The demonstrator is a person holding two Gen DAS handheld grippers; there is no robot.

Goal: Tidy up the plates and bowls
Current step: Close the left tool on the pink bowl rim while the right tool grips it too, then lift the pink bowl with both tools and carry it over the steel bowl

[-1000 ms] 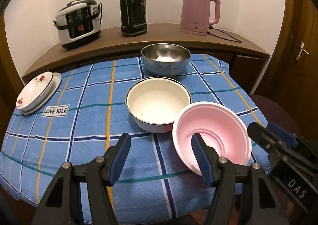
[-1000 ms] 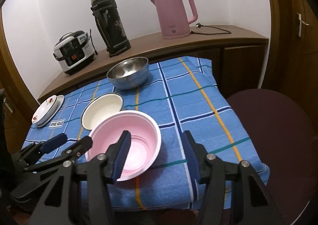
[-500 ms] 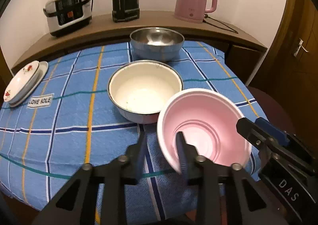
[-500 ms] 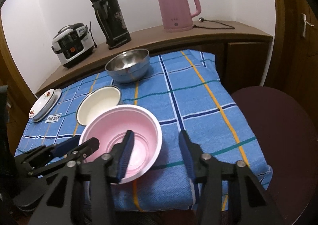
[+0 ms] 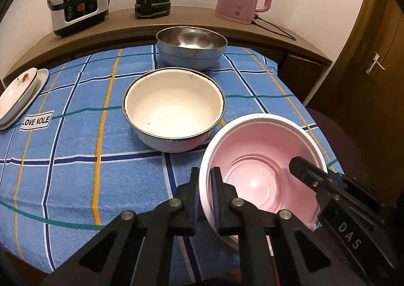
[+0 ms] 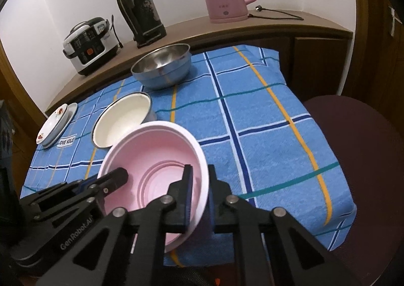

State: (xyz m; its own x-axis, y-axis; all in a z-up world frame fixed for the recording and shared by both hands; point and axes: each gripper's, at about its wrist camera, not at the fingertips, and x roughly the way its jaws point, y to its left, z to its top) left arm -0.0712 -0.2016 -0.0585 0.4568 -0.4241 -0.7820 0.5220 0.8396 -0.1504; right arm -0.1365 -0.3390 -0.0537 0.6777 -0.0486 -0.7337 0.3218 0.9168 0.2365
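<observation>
While two plates (image 5: 17, 95) are already stacked at the far left of the bench (image 5: 75, 139), three bowls are left unnested. The pink bowl (image 5: 262, 159), empty and tilted at the near edge, is clamped by its rim on both sides: the left tool (image 5: 205, 185) is clenched on the left rim, the right tool (image 6: 199, 185) on the right rim. Just behind it, nearly touching, the white bowl (image 5: 174, 109) is seen holding only faint specks. Farther back, the steel bowl (image 5: 191, 45) is seen empty. Nesting is judged barely begun.
</observation>
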